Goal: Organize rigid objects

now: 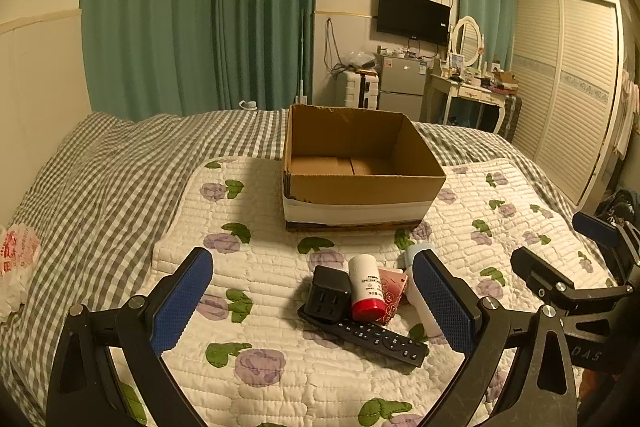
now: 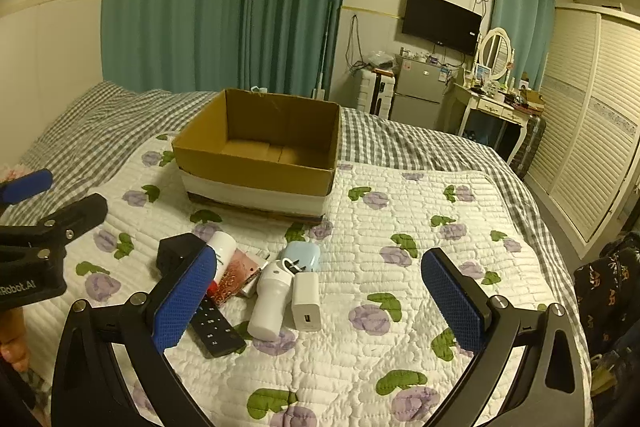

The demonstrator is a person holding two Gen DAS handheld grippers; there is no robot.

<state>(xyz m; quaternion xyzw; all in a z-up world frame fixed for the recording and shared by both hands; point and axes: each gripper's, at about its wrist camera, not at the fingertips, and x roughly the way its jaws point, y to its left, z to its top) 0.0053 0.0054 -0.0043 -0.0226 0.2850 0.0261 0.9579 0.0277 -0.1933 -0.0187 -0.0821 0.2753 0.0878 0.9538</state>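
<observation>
Above the quilt (image 1: 280, 367), both the left gripper (image 1: 314, 303) and right gripper (image 2: 318, 301) spread wide, empty; only the right view shows the white charger (image 2: 306, 301).

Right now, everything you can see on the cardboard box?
The cardboard box is brown corrugated, open-topped and upright, its visible floor bare, with seams showing. A white band wraps the lower outer walls above a darker base strip. It sits on the floral quilt, beyond the pile of small items, apart from them. No gripper touches it.
</observation>
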